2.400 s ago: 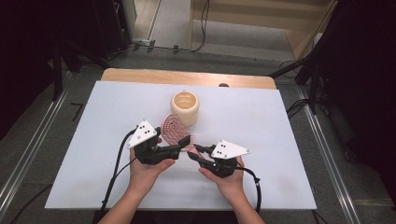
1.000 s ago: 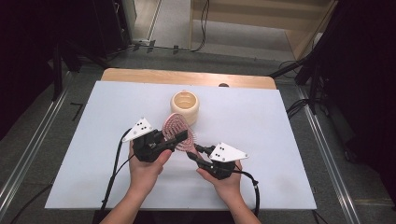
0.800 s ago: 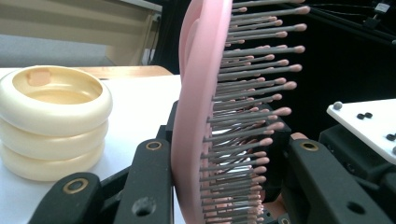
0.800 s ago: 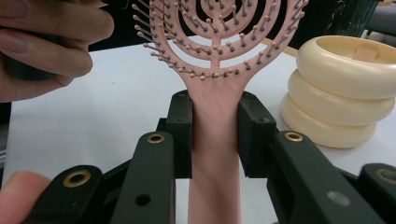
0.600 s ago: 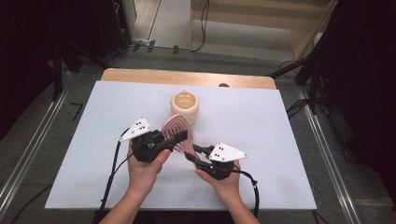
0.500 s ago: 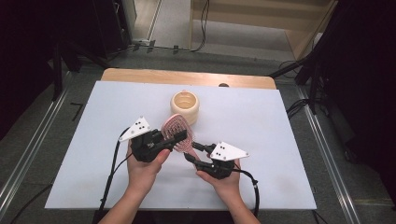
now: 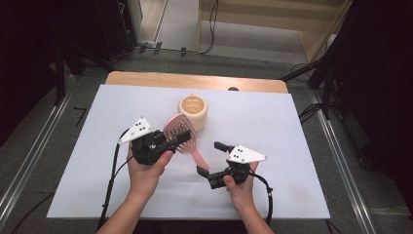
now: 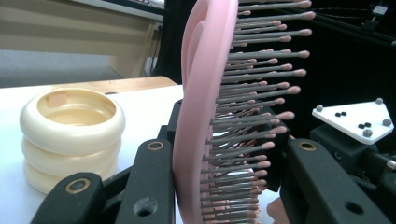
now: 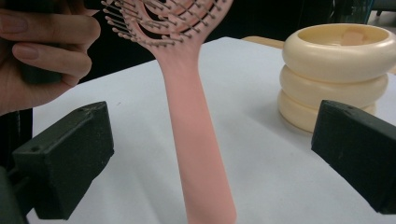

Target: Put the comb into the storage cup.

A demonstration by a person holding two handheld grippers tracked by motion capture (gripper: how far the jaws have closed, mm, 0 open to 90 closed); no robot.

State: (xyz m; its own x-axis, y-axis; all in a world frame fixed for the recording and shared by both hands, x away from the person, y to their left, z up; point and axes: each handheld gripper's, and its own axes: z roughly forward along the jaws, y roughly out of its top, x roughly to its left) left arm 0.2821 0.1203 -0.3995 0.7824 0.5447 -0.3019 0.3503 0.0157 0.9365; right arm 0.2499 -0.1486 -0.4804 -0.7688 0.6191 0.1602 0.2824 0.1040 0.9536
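High view — cream holder [image 7: 193,111] just behind hairbrush [image 7: 181,136].

The pink hairbrush [image 7: 182,138] is lifted above the white tabletop [image 7: 292,126], its head up and its handle slanting down, bristles sideways.

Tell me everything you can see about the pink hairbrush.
The pink hairbrush looks like matte plastic: an oval head with open cutouts, rows of thin grey bristles with pink ball tips, and a plain straight handle. The left gripper is shut on its head, holding it off the white table beside the cream ribbed cup. The handle slants toward the right gripper, whose jaws have just been opening and now stand either side of it without touching.
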